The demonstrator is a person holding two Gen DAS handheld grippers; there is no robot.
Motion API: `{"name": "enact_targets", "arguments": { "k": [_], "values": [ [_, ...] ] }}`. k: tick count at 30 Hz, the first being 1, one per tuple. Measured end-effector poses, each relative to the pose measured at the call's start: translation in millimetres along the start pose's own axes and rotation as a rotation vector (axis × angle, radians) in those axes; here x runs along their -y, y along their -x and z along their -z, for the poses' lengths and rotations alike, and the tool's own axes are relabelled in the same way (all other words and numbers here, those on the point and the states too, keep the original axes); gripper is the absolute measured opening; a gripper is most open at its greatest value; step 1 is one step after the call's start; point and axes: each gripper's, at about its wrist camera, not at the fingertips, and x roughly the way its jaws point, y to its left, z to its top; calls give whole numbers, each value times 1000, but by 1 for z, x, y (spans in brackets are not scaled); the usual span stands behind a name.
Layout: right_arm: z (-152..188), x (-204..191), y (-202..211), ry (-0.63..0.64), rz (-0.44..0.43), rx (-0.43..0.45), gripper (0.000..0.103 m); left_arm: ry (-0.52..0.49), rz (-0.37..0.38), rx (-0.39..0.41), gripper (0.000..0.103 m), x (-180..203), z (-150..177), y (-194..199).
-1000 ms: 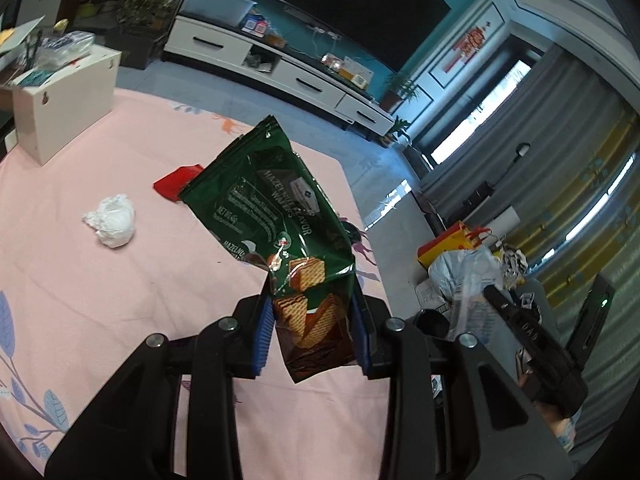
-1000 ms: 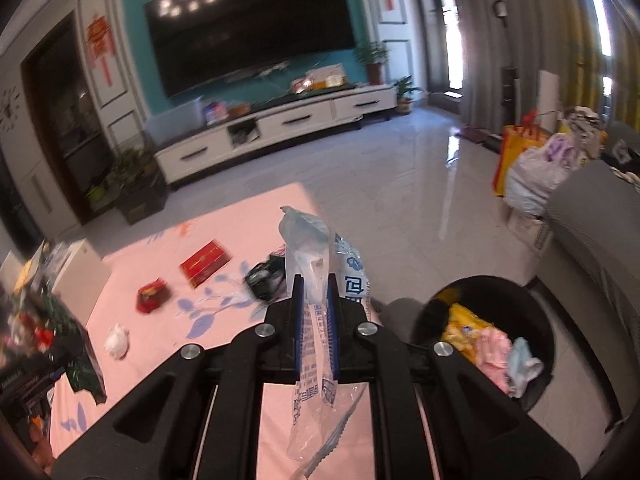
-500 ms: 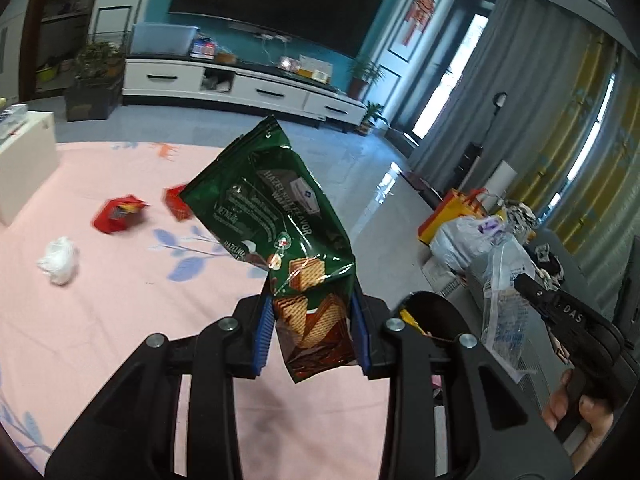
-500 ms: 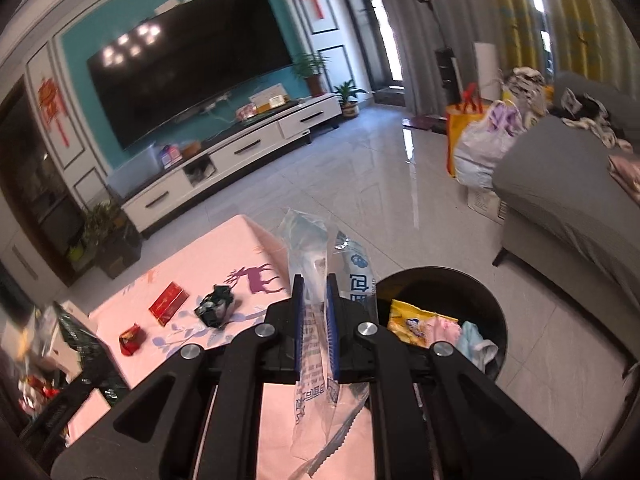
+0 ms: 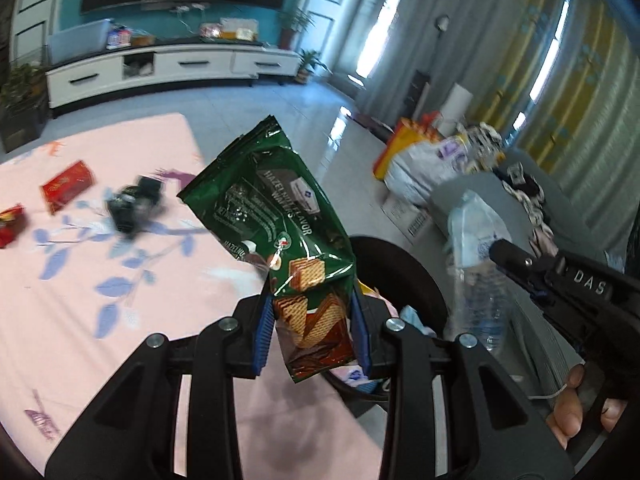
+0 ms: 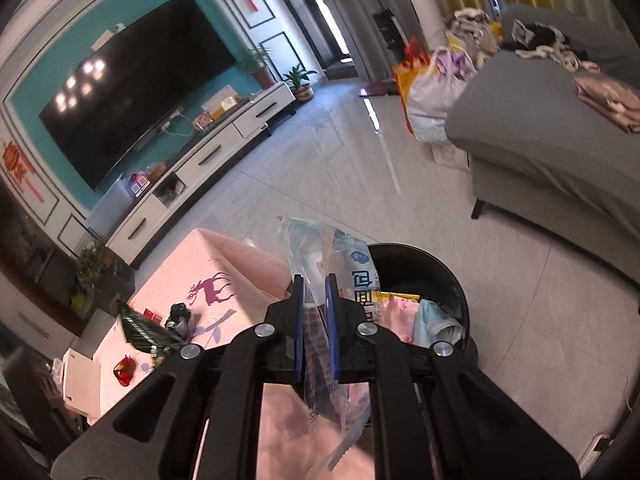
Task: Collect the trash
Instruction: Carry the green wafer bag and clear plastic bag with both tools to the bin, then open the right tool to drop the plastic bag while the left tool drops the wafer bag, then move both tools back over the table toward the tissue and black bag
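Observation:
My left gripper [image 5: 312, 328] is shut on the lower end of a green wafer bag [image 5: 276, 208], which sticks up over the edge of the pink tablecloth [image 5: 100, 320]. Behind the bag stands a black trash bin [image 5: 404, 272]. My right gripper [image 6: 316, 320] is shut on a clear plastic bag with blue print [image 6: 340, 252], held beside the black bin [image 6: 440, 276], which holds yellow, pink and blue trash. In the left wrist view the right gripper [image 5: 560, 280] and its clear bag [image 5: 476, 248] hang to the right of the bin, with a hand [image 5: 572, 412] on the handle.
On the tablecloth lie a red box [image 5: 66, 186], a crumpled black wrapper [image 5: 134, 204] and a red wrapper [image 5: 10, 226]. A grey sofa [image 6: 560, 140] and stuffed bags [image 6: 436, 92] stand right of the bin. A white TV cabinet [image 5: 160, 68] lines the far wall.
Both grippers have swung right, away from the table's middle and toward the bin, rolling as they went. The bin now looms larger in both views. Both bags stay gripped.

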Motion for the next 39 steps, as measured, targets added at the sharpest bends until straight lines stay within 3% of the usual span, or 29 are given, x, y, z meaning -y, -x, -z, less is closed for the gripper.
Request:
{"name": "enact_targets", "arguments": {
  "k": [10, 18, 21, 22, 26, 28, 30, 35, 39],
  "values": [
    [-4, 33, -29, -86, 2, -88, 11, -32, 43, -149, 34, 33, 14, -70],
    [-3, 50, -42, -126, 47, -127, 11, -52, 52, -213, 35, 45, 24, -100],
    [-4, 51, -38, -139, 56, -117, 12, -54, 77, -242, 39, 48, 26, -107],
    [-5, 50, -37, -141, 63, -115, 13, -58, 80, -247, 47, 49, 27, -109],
    [-6, 49, -35, -148, 73, -106, 28, -68, 99, -221, 80, 47, 28, -104],
    [-7, 47, -33, -153, 67, -98, 38, -60, 100, -198, 88, 42, 26, -97],
    [-7, 44, -31, -151, 73, -84, 53, -51, 104, -184, 91, 37, 23, -90],
    [-8, 29, -25, -114, 74, -60, 67, 7, 90, -119, 98, 7, 14, -57],
    [-6, 3, -20, -37, 85, -43, 71, 67, 21, -62, 100, -37, 9, -22]
  ]
}}
